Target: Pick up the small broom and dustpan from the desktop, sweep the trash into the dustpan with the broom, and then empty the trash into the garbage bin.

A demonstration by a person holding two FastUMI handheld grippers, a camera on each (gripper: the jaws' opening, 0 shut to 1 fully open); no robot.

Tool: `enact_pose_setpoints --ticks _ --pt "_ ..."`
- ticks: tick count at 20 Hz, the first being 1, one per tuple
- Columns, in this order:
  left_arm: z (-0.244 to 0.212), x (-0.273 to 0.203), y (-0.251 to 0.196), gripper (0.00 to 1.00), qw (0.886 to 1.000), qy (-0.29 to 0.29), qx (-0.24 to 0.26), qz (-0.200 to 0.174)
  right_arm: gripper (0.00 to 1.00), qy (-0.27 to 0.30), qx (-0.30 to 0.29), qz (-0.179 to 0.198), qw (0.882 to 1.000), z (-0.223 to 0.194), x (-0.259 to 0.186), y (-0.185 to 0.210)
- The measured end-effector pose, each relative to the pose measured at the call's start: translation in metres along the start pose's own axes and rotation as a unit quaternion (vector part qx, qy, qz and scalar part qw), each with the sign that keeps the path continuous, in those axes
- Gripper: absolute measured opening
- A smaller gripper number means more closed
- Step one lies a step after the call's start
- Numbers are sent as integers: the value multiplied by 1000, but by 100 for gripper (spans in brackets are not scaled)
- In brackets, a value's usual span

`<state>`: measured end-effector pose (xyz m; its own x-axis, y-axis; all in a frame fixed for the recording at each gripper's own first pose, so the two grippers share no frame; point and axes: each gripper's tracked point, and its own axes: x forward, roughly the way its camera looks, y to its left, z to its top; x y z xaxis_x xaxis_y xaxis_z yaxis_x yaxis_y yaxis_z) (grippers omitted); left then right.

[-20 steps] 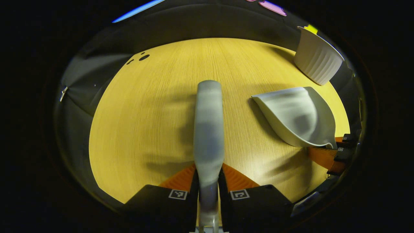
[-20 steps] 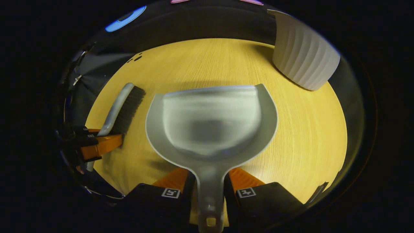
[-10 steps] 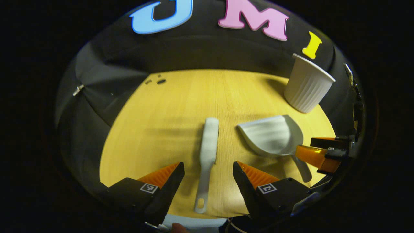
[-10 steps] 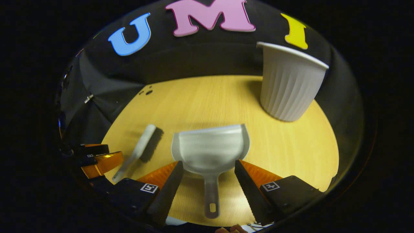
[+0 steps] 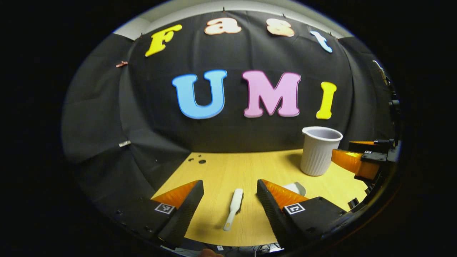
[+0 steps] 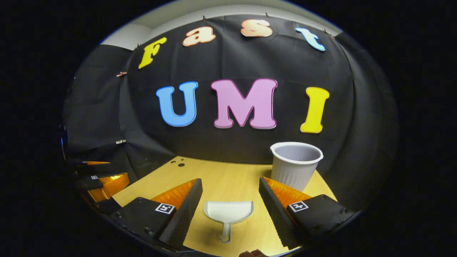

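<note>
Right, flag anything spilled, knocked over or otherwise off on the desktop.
Nothing stands out. The broom and dustpan lie flat on the wooden desktop, the ribbed white bin stands upright at the back, and no loose trash is visible. Both the left gripper and right gripper are open above them.

Bare wooden desktop between the booth wall and the tools, broom lying flat mid-desk, dustpan flat beside it, upright ribbed garbage bin the sole tall obstacle at far right, open passage left of it.
</note>
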<state>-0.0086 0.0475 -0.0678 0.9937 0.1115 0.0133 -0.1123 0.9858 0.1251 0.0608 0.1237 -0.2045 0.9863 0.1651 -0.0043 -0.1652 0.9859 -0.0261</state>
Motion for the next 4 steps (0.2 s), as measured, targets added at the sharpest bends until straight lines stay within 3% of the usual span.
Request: enact_pose_setpoints --ticks 2,4 --pt "5 -31 -3 95 1000 -22 11 10 99 -18 5 14 1000 5 -15 6" --pt "-1 -52 -24 95 1000 -27 8 -14 99 -21 19 7 1000 7 -31 4"
